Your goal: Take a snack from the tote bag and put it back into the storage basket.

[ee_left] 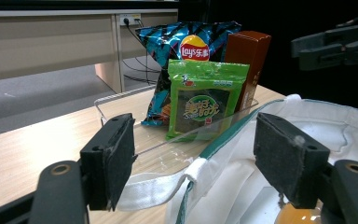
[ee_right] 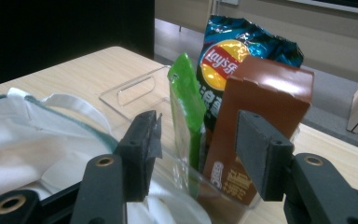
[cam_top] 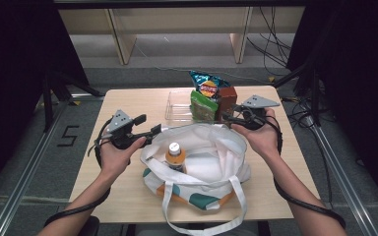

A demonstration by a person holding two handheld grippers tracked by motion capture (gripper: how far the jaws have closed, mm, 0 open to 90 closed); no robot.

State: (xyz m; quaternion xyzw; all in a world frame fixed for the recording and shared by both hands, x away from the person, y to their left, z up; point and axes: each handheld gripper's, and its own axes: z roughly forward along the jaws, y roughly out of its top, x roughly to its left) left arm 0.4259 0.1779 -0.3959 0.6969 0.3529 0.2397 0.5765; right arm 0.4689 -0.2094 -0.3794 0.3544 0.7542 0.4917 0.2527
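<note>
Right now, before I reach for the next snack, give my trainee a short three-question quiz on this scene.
1. True or false: the orange-capped bottle stands inside the white tote bag.
2. Which item in the clear tray do the right gripper jaws point at most directly?
A. blue Lay's chip bag
B. brown box
C. green seaweed packet
3. Fill in: the left gripper sits at the bag's ____.

Key: 1 true; 2 B; 3 rim, jaws open with the hem between them.
</note>
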